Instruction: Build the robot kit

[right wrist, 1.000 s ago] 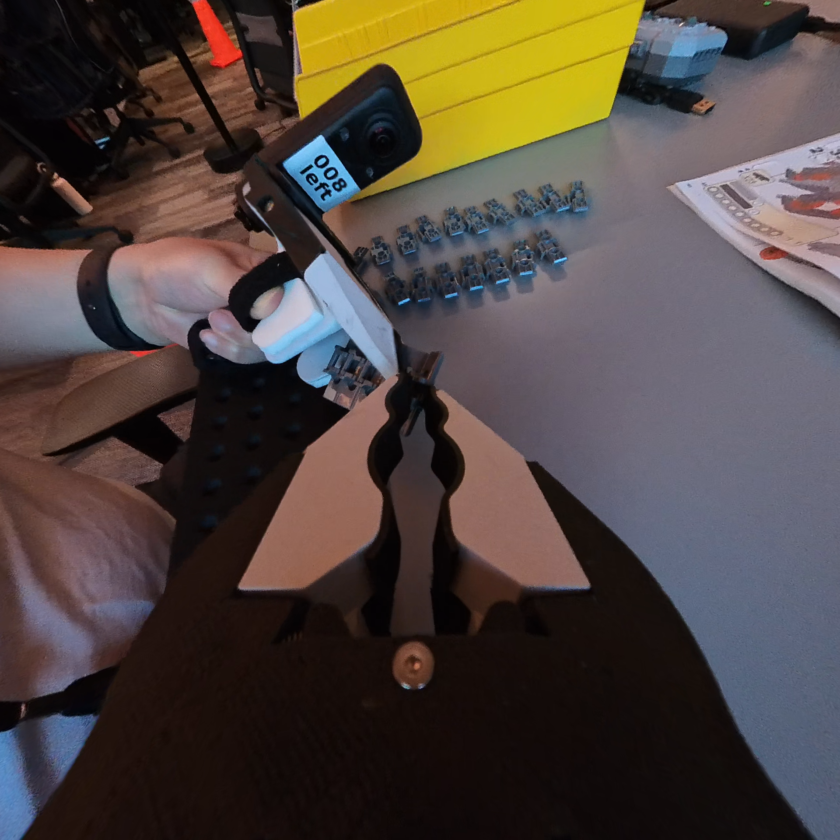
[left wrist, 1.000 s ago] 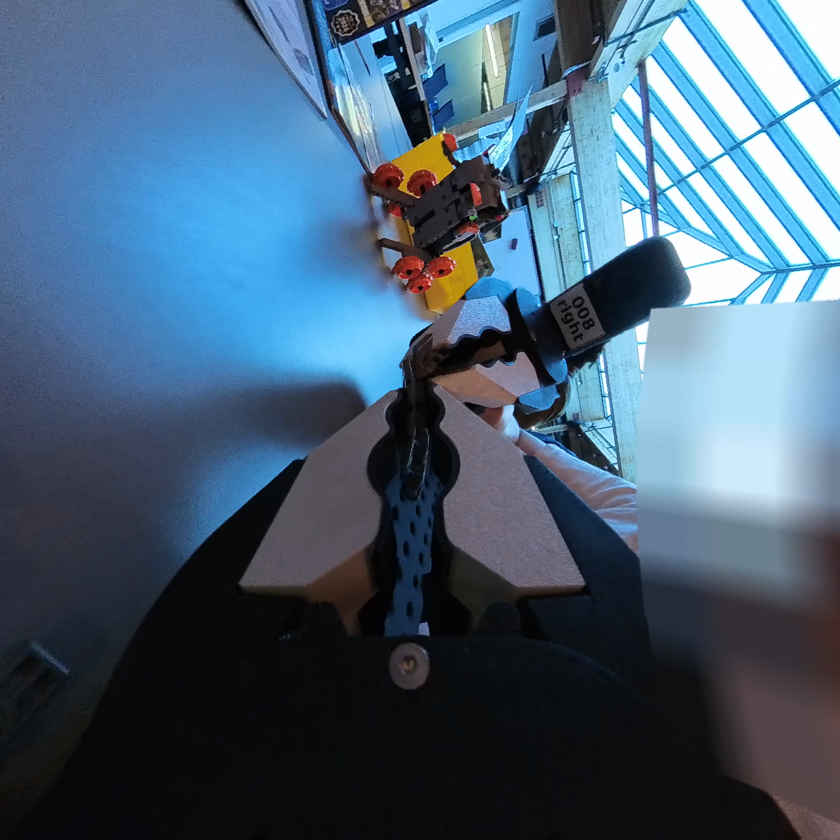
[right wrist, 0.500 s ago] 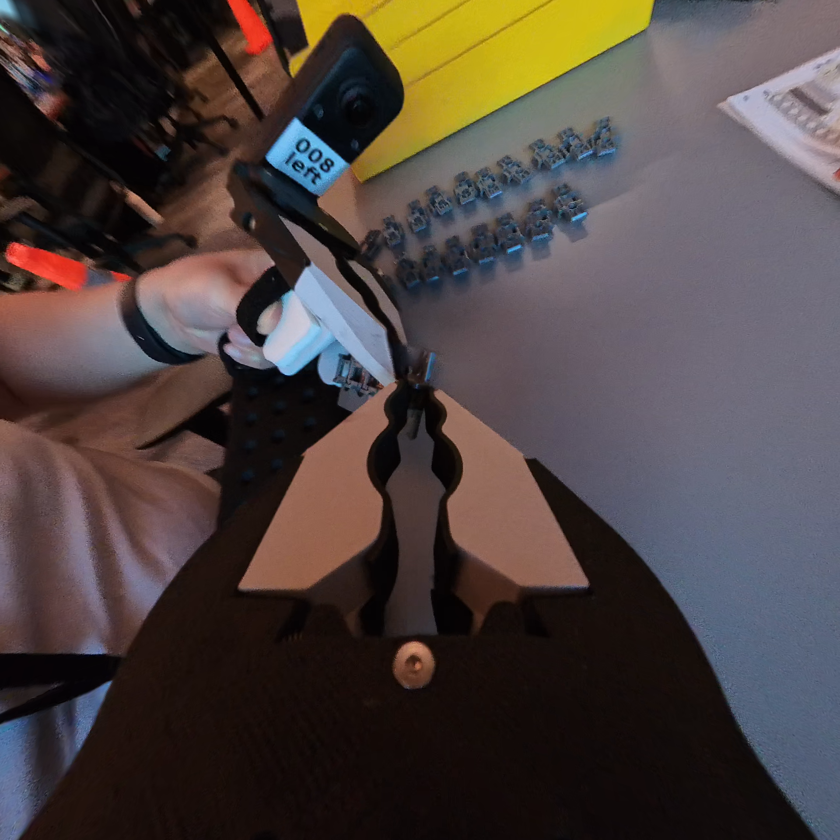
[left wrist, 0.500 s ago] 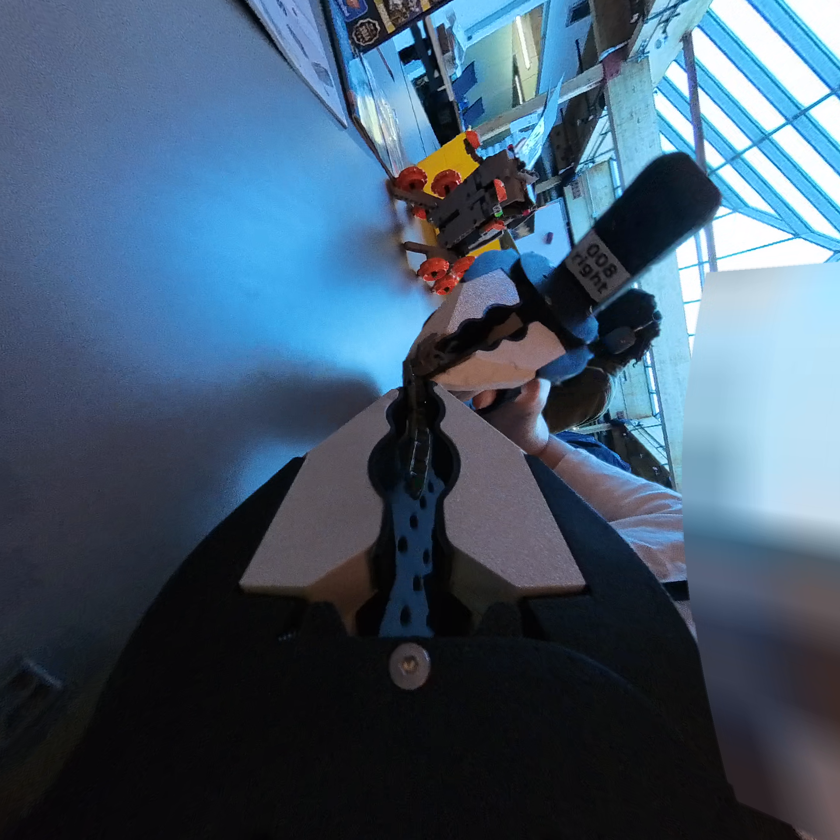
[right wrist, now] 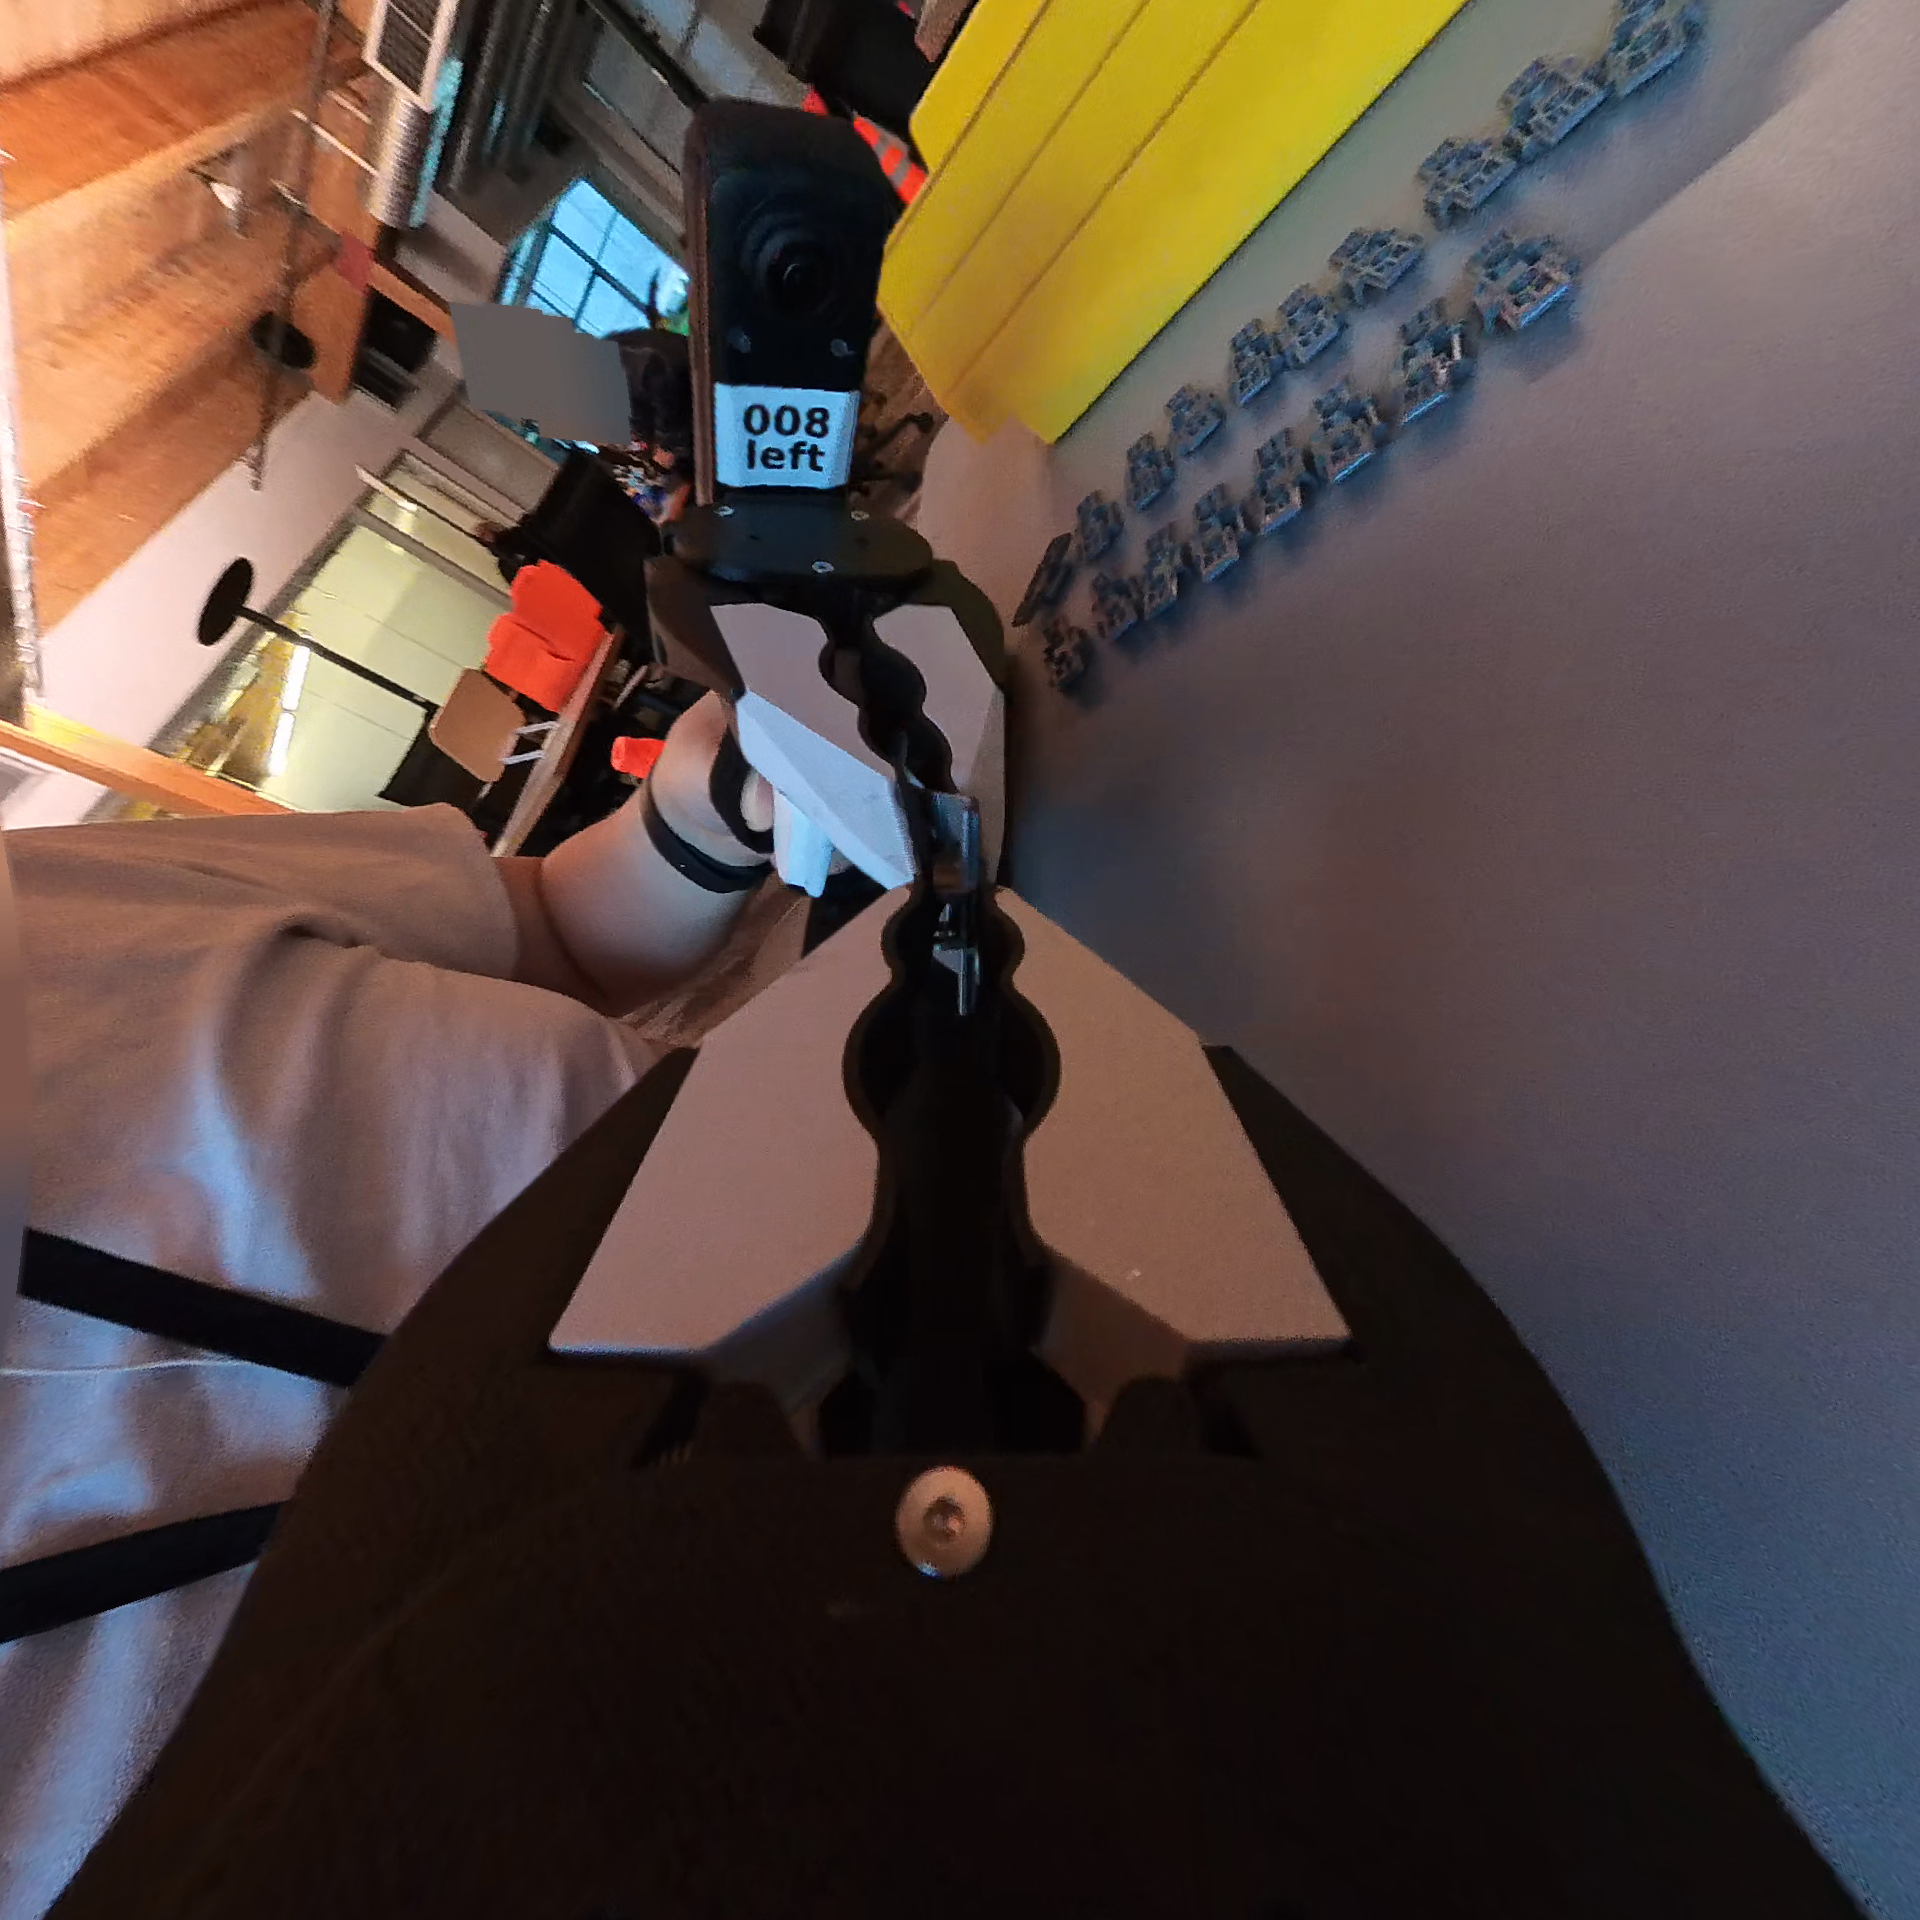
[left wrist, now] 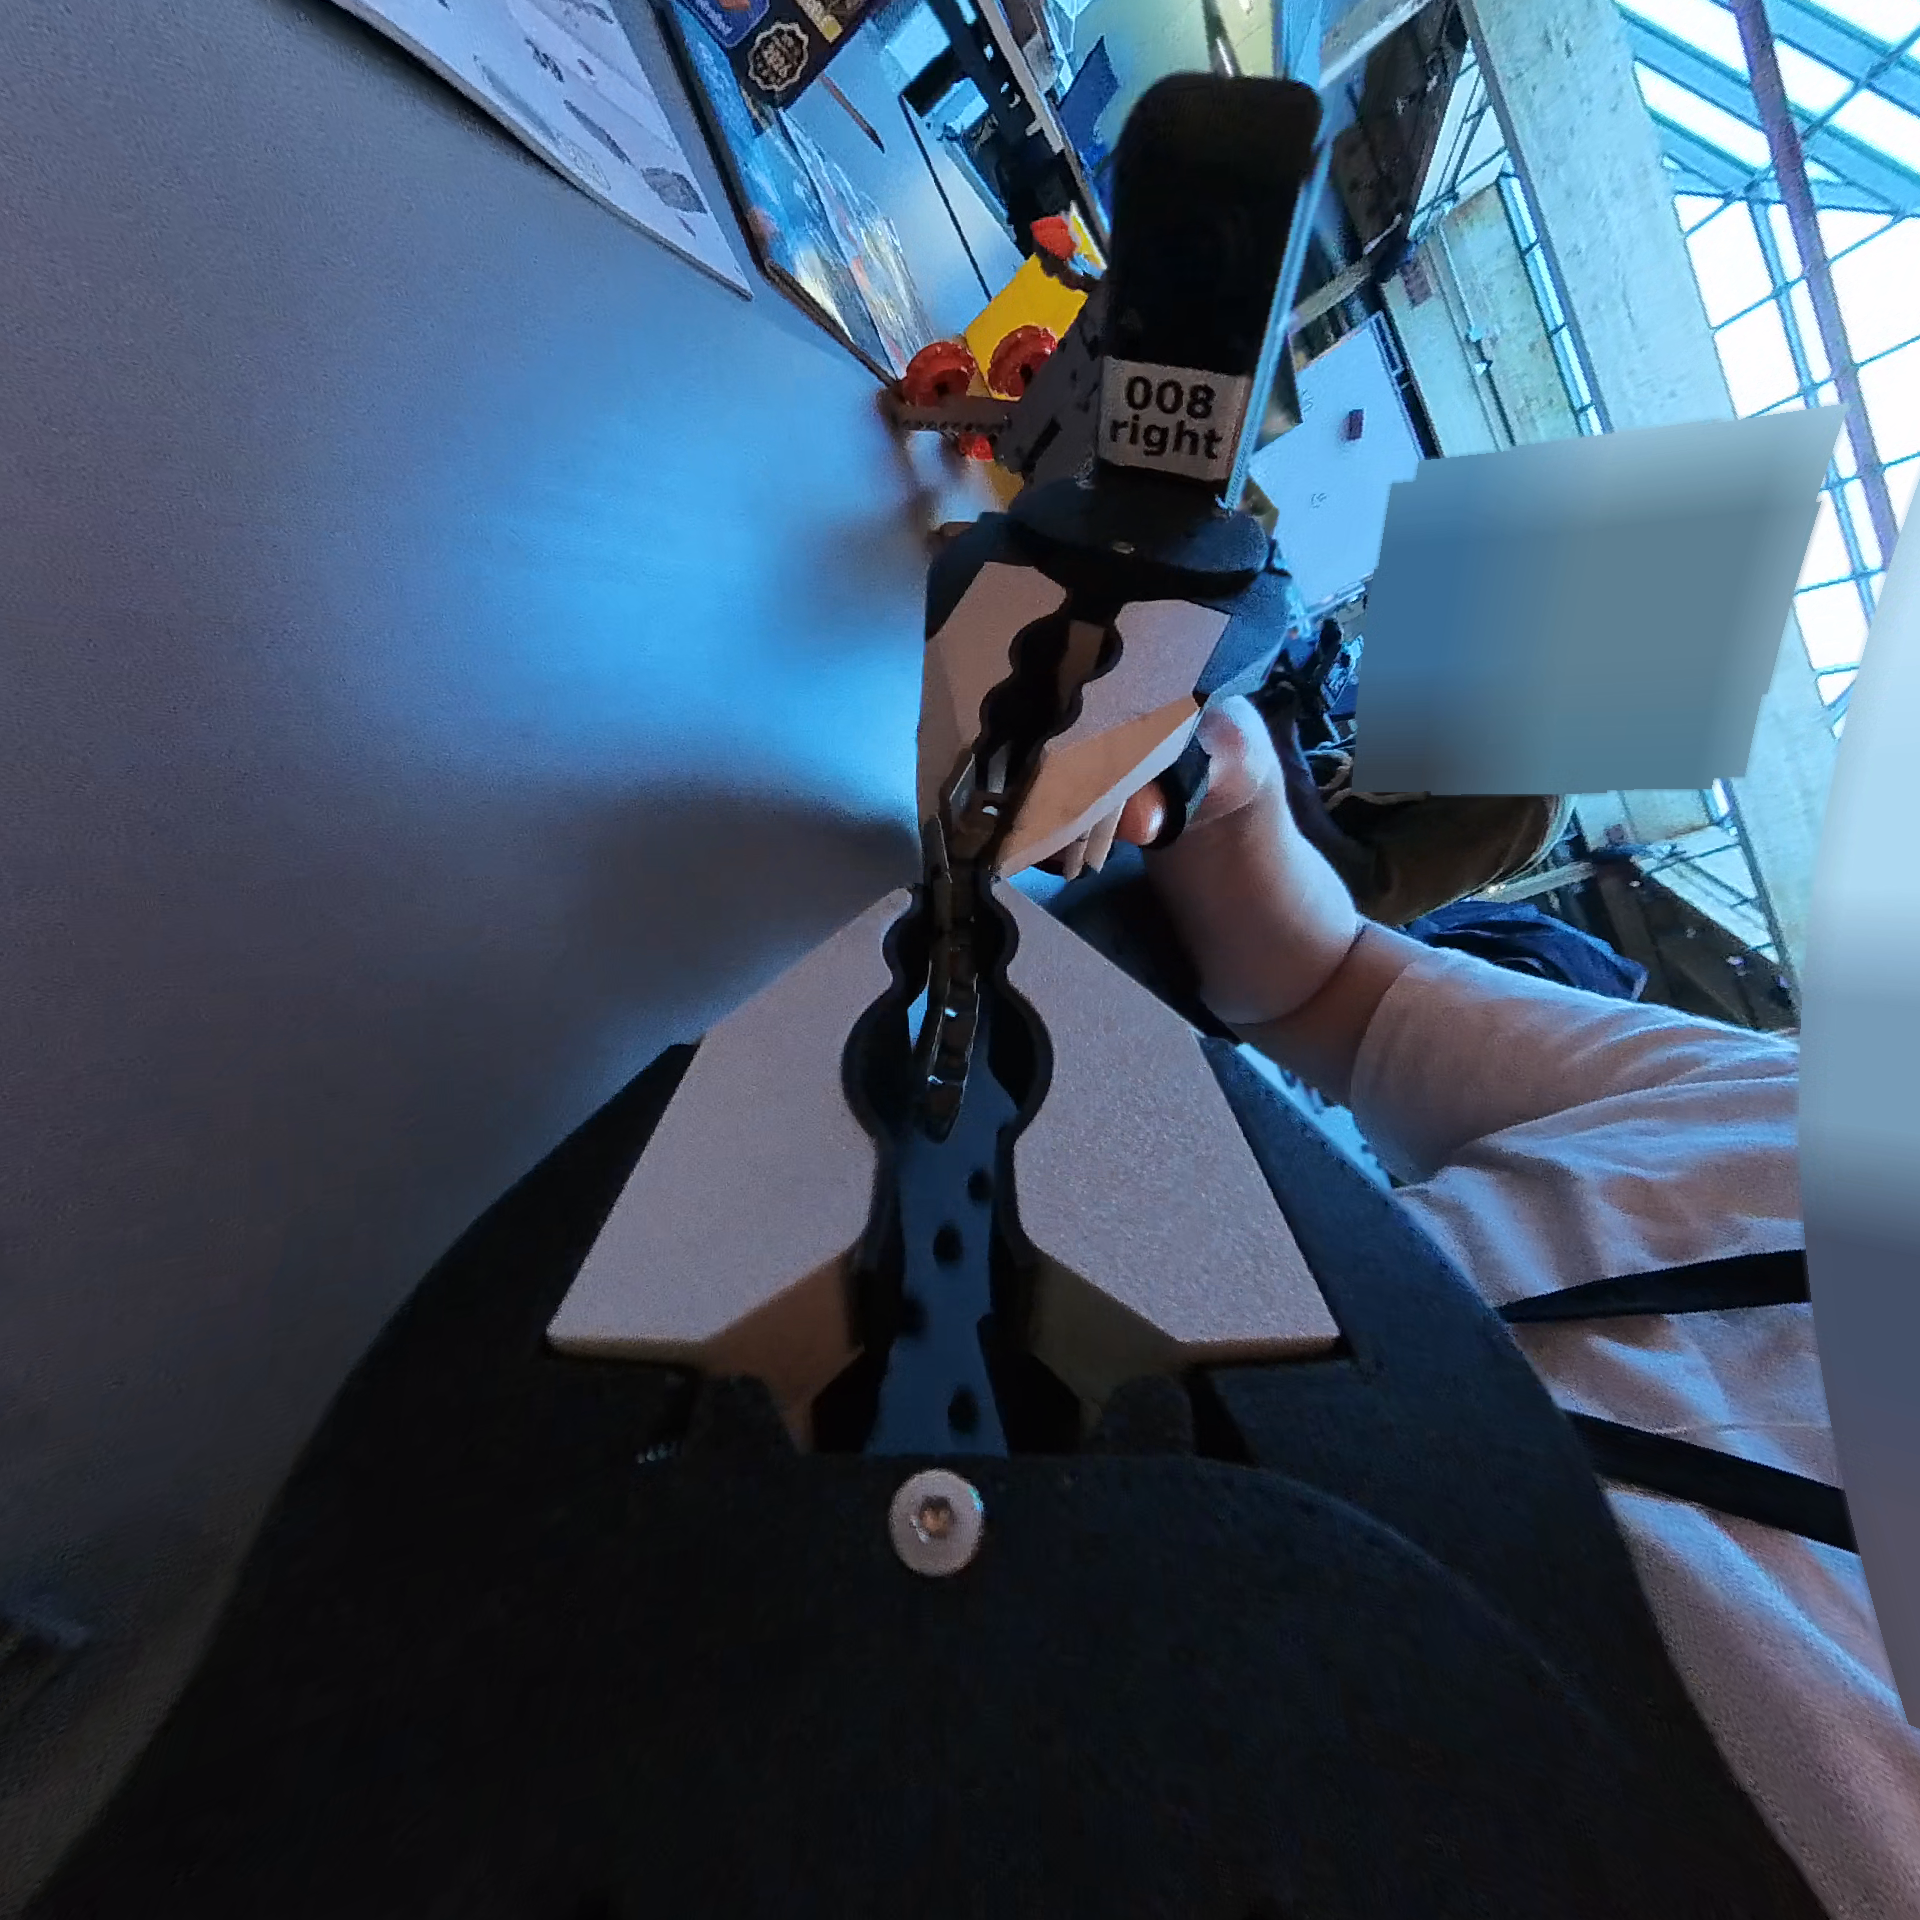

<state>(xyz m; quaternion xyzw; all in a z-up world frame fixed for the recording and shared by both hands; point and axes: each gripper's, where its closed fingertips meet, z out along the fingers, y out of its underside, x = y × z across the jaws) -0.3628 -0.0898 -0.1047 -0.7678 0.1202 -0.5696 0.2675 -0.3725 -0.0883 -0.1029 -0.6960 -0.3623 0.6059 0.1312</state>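
Since 1 s ago, both views have been rolling: the grey table (right wrist: 1558,935) is now filling the right side of the right wrist view & the left side of the left wrist view, and the other gripper is standing upright at upper centre of each frame.

We are holding our left gripper (left wrist: 951,894) pressed together, pinching a dark linked chain piece (left wrist: 948,1023) at frame centre. Our right gripper (left wrist: 971,810) is meeting it tip to tip, pinching the far end of that same piece. In the right wrist view, the right gripper (right wrist: 956,914) is clamping a small grey piece (right wrist: 961,831), w/ the left gripper (right wrist: 935,821) touching it from above.

A hand (left wrist: 1236,883) is gripping the right tool's handle, right of centre. A yellow box (right wrist: 1122,208) is sitting at the top of the right wrist view, w/ two rows of small grey bricks (right wrist: 1340,384) beside it, upper right. Orange wheels (left wrist: 966,369) are showing at top centre of the left wrist view, near a paper sheet (left wrist: 582,114).
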